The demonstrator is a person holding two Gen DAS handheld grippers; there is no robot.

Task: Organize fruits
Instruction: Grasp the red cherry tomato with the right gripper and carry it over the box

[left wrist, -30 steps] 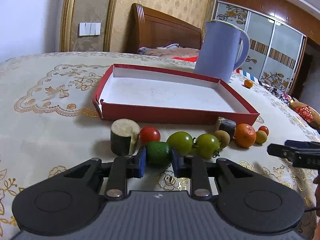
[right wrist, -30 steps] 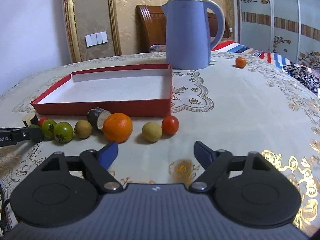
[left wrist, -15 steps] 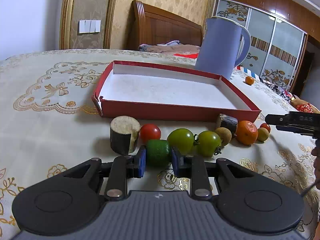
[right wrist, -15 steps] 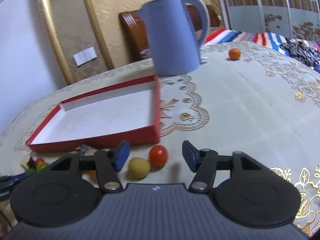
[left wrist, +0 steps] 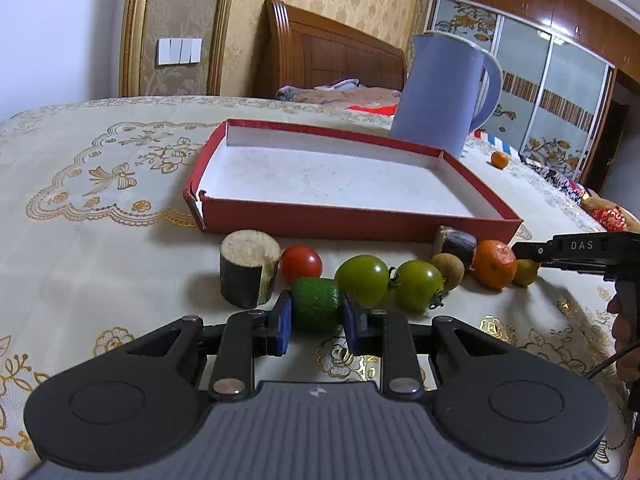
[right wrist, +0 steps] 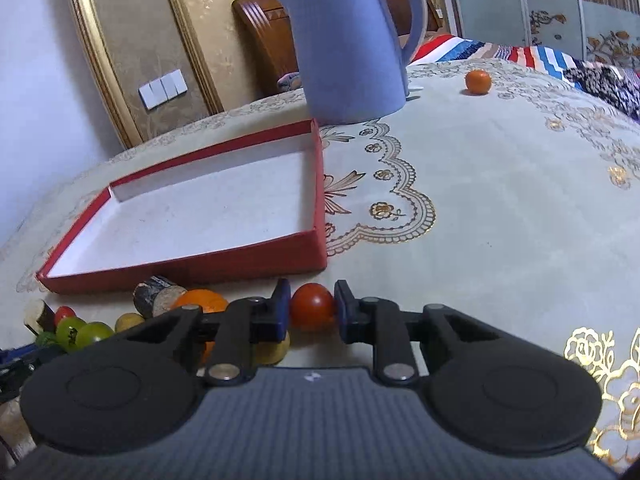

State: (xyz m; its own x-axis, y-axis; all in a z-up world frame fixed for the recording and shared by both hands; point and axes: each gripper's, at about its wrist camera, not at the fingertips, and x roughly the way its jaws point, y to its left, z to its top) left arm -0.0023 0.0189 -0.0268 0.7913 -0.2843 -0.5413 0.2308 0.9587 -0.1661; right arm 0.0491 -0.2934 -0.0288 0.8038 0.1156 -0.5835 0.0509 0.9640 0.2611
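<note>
A red-walled tray (left wrist: pixel 360 222) with a white floor lies on the tablecloth; it also shows in the right wrist view (right wrist: pixel 208 266). A row of fruit lies before it: a red tomato (left wrist: pixel 300 263), two green tomatoes (left wrist: pixel 362 280), a brown fruit (left wrist: pixel 449 270), an orange (left wrist: pixel 494 264). My left gripper (left wrist: pixel 316 314) is shut on a dark green fruit (left wrist: pixel 316 309) at table level. My right gripper (right wrist: pixel 310 307) is shut on a small red tomato (right wrist: pixel 312 306) at the row's right end; its side shows in the left wrist view (left wrist: pixel 576 250).
A tall blue kettle (left wrist: pixel 440 92) stands behind the tray, also in the right wrist view (right wrist: pixel 344 40). Two dark cane pieces (left wrist: pixel 246 272) (left wrist: pixel 456 242) stand in the row. A lone small orange (right wrist: pixel 478 81) lies far right. A yellow fruit (right wrist: pixel 276 350) sits under my right gripper.
My right gripper moved forward and down to the red tomato and closed on it. My left gripper stayed shut on the green fruit and lifted slightly.
</note>
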